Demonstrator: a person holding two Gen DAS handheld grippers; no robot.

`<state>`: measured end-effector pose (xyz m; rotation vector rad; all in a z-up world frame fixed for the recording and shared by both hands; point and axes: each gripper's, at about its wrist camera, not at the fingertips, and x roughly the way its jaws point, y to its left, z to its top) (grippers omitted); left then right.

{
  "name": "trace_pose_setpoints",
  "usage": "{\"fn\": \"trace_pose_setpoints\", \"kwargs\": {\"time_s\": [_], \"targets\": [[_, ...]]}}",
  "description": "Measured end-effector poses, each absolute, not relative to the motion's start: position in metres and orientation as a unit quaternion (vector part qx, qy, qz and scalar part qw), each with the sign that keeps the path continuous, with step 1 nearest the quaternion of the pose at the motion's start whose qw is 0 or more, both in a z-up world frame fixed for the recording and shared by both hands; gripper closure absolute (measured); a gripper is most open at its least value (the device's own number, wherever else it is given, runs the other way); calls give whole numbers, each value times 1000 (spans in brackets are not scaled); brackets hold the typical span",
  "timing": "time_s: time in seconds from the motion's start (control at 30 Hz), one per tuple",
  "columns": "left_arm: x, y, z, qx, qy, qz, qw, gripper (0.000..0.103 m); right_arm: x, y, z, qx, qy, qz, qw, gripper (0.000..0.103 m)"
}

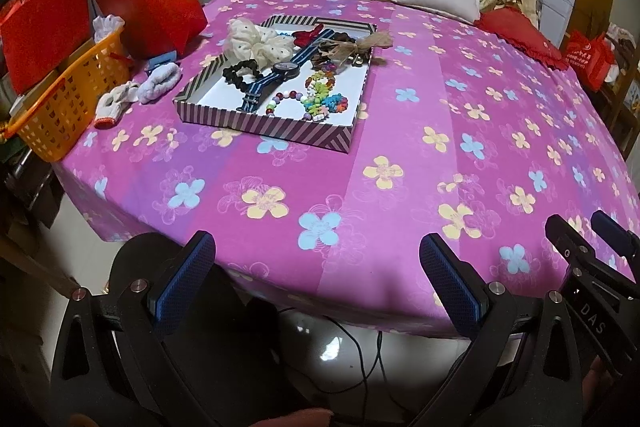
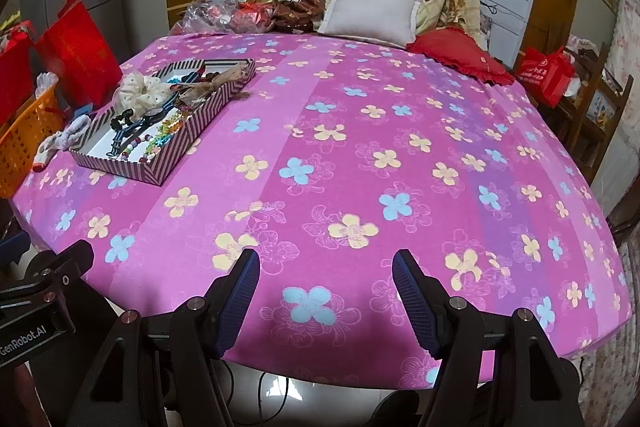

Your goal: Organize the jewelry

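We hold the left gripper [image 1: 316, 247] and the right gripper [image 2: 326, 263] spread wide, both empty. The striped tray [image 1: 256, 125] of jewelry sits well apart on the bed [image 1: 400, 147].

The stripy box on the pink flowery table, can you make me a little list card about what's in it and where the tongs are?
box: shallow striped cardboard box, on the pink flower-print tablecloth
inside: cream fabric scrunchie, black scrunchie, blue striped-strap wristwatch, colourful bead bracelets
beside box: orange plastic basket
left tongs: open, empty, at the near table edge
right tongs: open, empty, far from the box
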<state>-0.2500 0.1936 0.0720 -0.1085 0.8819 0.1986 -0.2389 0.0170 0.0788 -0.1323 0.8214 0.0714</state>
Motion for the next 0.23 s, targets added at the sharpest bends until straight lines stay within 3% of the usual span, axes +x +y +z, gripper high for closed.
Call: {"fn": "trace_pose_setpoints", "kwargs": {"time_s": [0.23], "targets": [[-252,184,78,-30,416,100,903,1,-240,8,78,-47,399,38,915,36]]}}
